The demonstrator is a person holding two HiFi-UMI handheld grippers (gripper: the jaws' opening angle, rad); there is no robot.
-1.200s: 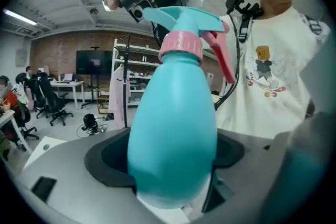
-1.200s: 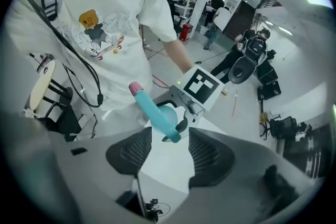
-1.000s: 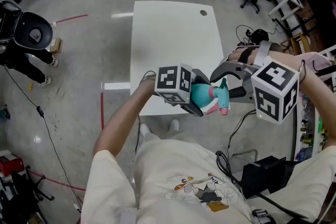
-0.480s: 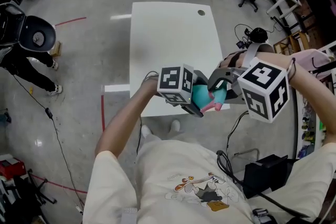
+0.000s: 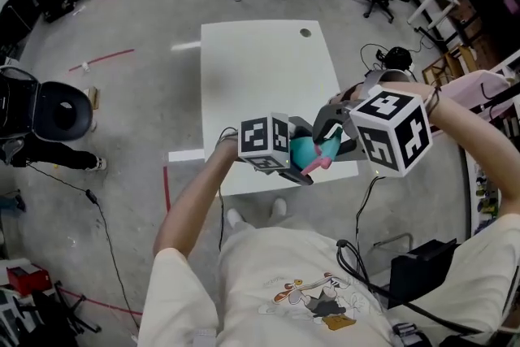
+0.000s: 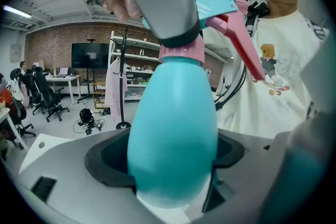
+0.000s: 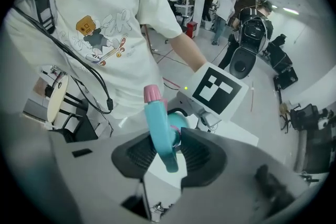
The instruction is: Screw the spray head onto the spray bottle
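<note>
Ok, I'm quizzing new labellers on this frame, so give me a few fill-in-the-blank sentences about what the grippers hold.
1. The left gripper is shut on the teal ____.
2. The right gripper is shut on the spray ____.
3. The trigger is coloured ____.
4. Below them stands a white ____.
Missing: bottle; head; pink; table.
Note: the right gripper's jaws have just been closing, the head between them.

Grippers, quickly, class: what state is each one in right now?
Left gripper: closed on the spray bottle.
Right gripper: fingers have just been closing, now gripping the spray head.
</note>
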